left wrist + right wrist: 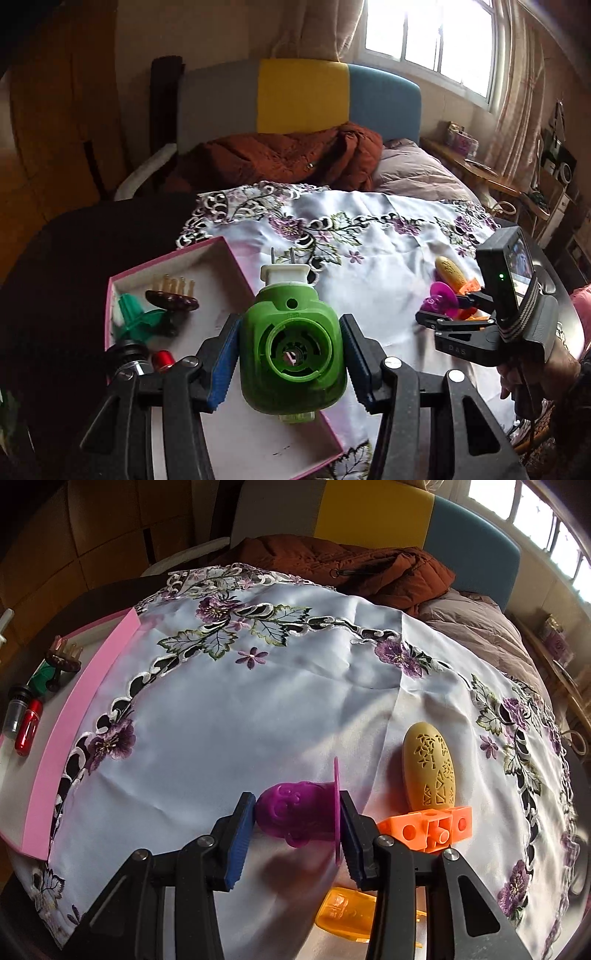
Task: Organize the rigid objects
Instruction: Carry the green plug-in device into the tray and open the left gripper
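My left gripper (290,321) is shut on a green plug-in device (291,354) with a white two-pin plug, held up over the pink box (166,258). In the box lie a green piece (133,314), a brown comb (171,299), a red tube (162,360) and a dark bottle (129,360). My right gripper (297,805) is shut on a purple figure with a flat disc (295,812), low over the embroidered tablecloth (258,720). Beside it lie a yellow patterned oval (430,768), an orange block (428,827) and a yellow-orange piece (347,912).
The pink box's wall (85,716) runs along the cloth's left edge, on a dark round table. Beyond the table is a bed with a rust jacket (295,155) and a yellow and blue headboard. A cluttered wooden side table (480,170) stands at the right.
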A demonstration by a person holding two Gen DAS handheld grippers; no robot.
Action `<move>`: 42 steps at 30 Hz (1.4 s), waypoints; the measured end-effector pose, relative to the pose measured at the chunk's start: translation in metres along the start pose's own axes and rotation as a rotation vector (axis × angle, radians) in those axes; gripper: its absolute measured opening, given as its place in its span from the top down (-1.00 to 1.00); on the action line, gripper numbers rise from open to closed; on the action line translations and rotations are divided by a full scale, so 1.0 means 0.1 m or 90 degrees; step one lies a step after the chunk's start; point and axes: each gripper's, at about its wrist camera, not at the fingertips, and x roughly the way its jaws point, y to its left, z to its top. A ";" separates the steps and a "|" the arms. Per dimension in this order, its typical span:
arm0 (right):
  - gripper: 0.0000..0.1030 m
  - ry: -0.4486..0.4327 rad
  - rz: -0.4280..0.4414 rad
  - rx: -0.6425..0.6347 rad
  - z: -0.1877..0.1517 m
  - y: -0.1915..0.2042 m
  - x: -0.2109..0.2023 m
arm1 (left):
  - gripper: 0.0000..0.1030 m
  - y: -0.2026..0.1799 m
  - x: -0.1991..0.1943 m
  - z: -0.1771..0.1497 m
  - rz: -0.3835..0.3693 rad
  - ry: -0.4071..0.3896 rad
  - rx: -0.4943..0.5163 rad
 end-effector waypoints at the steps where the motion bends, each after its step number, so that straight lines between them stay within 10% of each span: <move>1: 0.13 0.000 -0.001 0.000 0.00 0.00 0.00 | -0.04 0.05 0.00 0.00 0.003 0.001 -0.009; 18: 0.13 -0.003 -0.025 -0.028 -0.02 0.07 0.02 | -0.04 1.16 0.32 -0.04 -0.033 0.052 -0.230; 27: 0.13 -0.003 -0.026 -0.029 -0.01 0.07 0.02 | -0.04 1.01 0.79 0.14 -0.085 0.098 -0.205; 42: 0.13 -0.005 -0.034 -0.042 -0.01 0.09 0.03 | -0.20 0.94 1.11 0.18 -0.014 0.112 -0.150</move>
